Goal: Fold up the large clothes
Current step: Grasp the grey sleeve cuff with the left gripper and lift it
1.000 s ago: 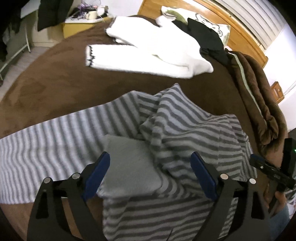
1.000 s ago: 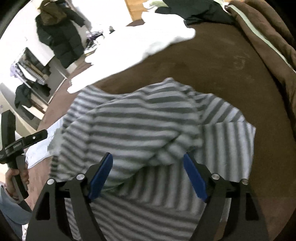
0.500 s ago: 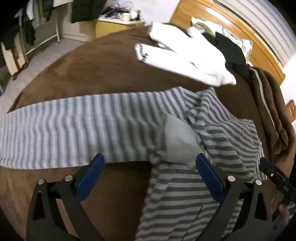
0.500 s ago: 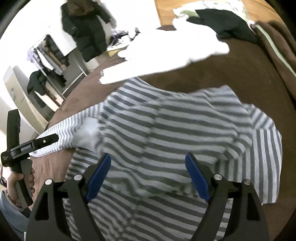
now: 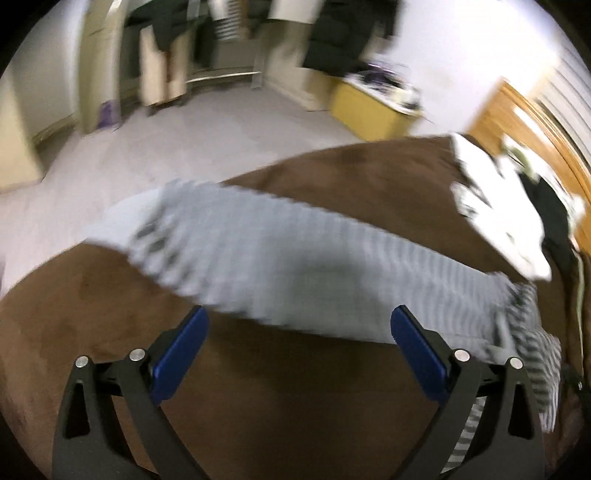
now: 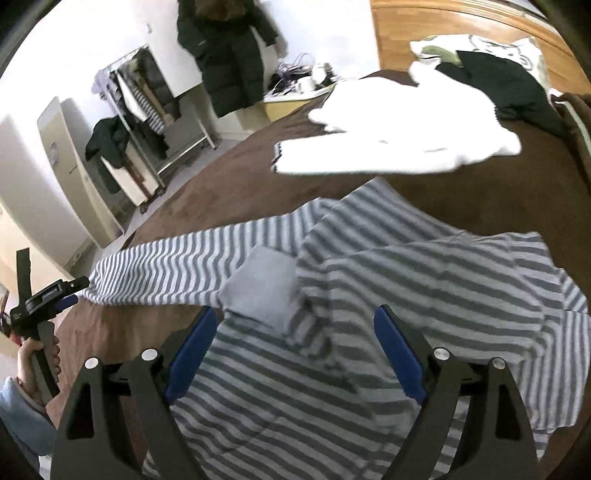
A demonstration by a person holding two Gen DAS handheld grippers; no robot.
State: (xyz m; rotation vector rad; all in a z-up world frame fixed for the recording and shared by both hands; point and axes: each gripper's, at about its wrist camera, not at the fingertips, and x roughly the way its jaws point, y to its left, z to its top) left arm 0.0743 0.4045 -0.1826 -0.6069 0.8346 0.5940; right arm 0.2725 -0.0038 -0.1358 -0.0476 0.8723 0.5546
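Observation:
A large grey-and-white striped garment point(image 6: 388, 280) lies rumpled on the brown bedspread point(image 6: 480, 192). One sleeve point(image 6: 177, 266) with a plain grey patch point(image 6: 266, 284) stretches out to the left. My right gripper point(image 6: 297, 321) hovers over the garment's body, its jaws opening and its pads off the cloth. In the blurred left wrist view, my left gripper point(image 5: 299, 325) stands wide open above bare bedspread point(image 5: 277, 406). The sleeve point(image 5: 295, 258) lies just ahead of its fingertips. The right wrist view shows that left gripper point(image 6: 44, 299) in a hand near the sleeve's end.
A white sweater point(image 6: 399, 129) and a black garment point(image 6: 509, 85) lie farther up the bed, by the wooden headboard point(image 6: 443, 22). A folded brown blanket point(image 6: 576, 118) lines the right edge. A yellow nightstand point(image 5: 369, 110), a clothes rack point(image 6: 147, 122) and pale floor point(image 5: 184, 147) lie beyond the bed's left side.
My left gripper has swept left along the sleeve, away from the grey patch toward the cuff end, and rolled. My right gripper has shifted over the garment's body and its jaws stand wider.

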